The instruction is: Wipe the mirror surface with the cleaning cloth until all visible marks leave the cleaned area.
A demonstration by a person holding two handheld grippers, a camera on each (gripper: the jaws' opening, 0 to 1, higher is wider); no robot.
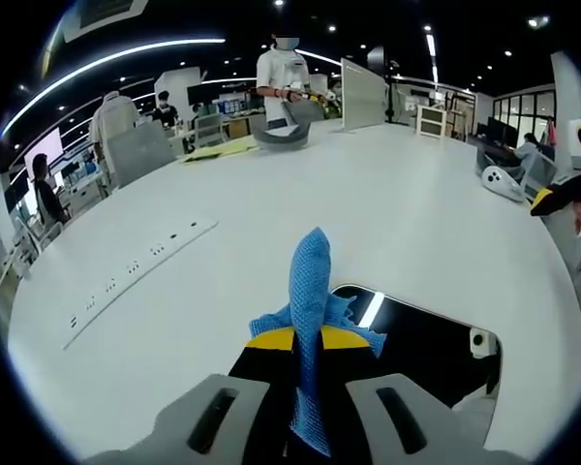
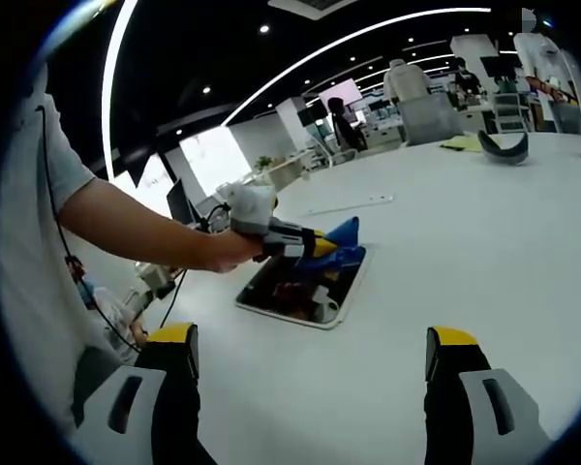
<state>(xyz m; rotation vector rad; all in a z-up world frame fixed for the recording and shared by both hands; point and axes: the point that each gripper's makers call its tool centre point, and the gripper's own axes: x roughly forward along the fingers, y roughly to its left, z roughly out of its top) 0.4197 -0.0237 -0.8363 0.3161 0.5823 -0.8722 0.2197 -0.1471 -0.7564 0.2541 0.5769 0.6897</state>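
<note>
My left gripper (image 1: 308, 339) is shut on a blue cleaning cloth (image 1: 310, 291), which sticks up between its yellow-tipped jaws. Just beyond it a rectangular mirror (image 1: 436, 334) with rounded corners lies flat on the white table (image 1: 368, 203), dark and reflecting a ceiling light. In the right gripper view the mirror (image 2: 295, 291) lies ahead to the left, and the left gripper (image 2: 320, 247), held by a person's hand, hovers over its far edge with the blue cloth (image 2: 344, 242). My right gripper (image 2: 310, 363) stands open over bare table, well short of the mirror.
A long white power strip (image 1: 140, 276) lies on the table to the left. A grey curved object (image 1: 281, 136) sits at the far end, where a person (image 1: 283, 77) stands. A white device (image 1: 504, 182) rests at the right. Chairs and desks ring the table.
</note>
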